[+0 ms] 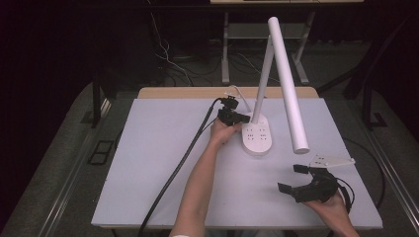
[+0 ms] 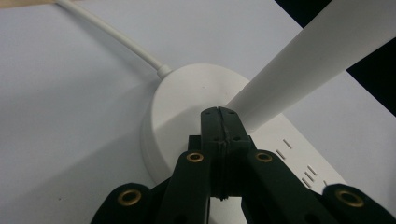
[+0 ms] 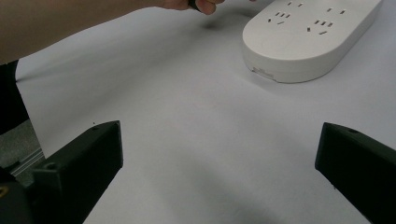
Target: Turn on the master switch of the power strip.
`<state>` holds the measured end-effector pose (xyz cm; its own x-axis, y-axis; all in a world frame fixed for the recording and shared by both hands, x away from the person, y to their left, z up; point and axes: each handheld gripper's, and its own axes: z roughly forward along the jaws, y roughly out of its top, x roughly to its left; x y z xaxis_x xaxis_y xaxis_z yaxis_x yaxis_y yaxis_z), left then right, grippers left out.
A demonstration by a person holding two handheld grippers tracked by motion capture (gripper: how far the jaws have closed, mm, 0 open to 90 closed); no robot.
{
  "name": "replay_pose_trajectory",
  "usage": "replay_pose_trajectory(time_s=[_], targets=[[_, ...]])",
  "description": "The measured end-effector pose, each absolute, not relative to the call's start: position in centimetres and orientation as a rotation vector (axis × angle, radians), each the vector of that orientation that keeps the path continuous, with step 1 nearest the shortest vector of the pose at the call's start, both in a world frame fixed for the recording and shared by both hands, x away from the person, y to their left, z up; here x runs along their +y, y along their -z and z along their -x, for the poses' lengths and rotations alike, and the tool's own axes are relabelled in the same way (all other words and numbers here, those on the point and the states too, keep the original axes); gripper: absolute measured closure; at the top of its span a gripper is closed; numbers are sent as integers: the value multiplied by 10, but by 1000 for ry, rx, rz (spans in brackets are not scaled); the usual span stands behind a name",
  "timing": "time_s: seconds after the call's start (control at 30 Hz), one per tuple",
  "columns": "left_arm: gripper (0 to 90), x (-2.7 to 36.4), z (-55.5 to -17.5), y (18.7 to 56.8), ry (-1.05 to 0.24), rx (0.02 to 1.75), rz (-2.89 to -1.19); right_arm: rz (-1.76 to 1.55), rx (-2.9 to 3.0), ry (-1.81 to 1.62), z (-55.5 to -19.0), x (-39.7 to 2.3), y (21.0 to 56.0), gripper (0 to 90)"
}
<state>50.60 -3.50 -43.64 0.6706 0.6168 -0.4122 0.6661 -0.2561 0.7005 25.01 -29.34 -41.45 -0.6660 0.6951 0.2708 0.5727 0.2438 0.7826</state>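
We log: white lamp (image 1: 284, 79), white socket base (image 1: 257, 136), pale grey tabletop (image 1: 148, 163), black left gripper (image 1: 236, 117), black right gripper (image 1: 291, 178).

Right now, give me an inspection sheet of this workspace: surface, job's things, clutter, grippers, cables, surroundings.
Surface: white tabletop with a bare wooden strip along its far edge.
Job's things: white desk lamp; its oval base carries socket slots, its stem leans up and away, and its long tube head slants down over the table.
Clutter: nothing seen.
Grippers: left gripper has its jaws pressed together, tips at the foot of the stem, over the base. Right gripper is open, holding nothing, low over the near right of the table.
Cables: thick black cable trails from the left gripper off the near edge; thin white lamp cord leaves the base's far end.
Surroundings: grey floor, wires, metal frame legs behind the table.
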Motion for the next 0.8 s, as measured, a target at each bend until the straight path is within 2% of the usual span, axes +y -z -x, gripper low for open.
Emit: replay_pose_trajectory(time_s=[0.27, 0.47, 0.57, 0.8], targets=[[900, -40, -506, 434, 28, 982, -1998, -1205, 2369, -1405, -249, -294, 414, 5], [900, -35, -506, 440, 66, 1013, -1945, -1210, 2363, -1406, -247, -295, 413, 5], [900, -38, -503, 437, -20, 1049, -1949, -1214, 2363, -1405, -247, -295, 413, 4], [900, -38, -500, 437, -58, 1017, -1971, -1217, 2367, -1402, -248, -294, 414, 5]])
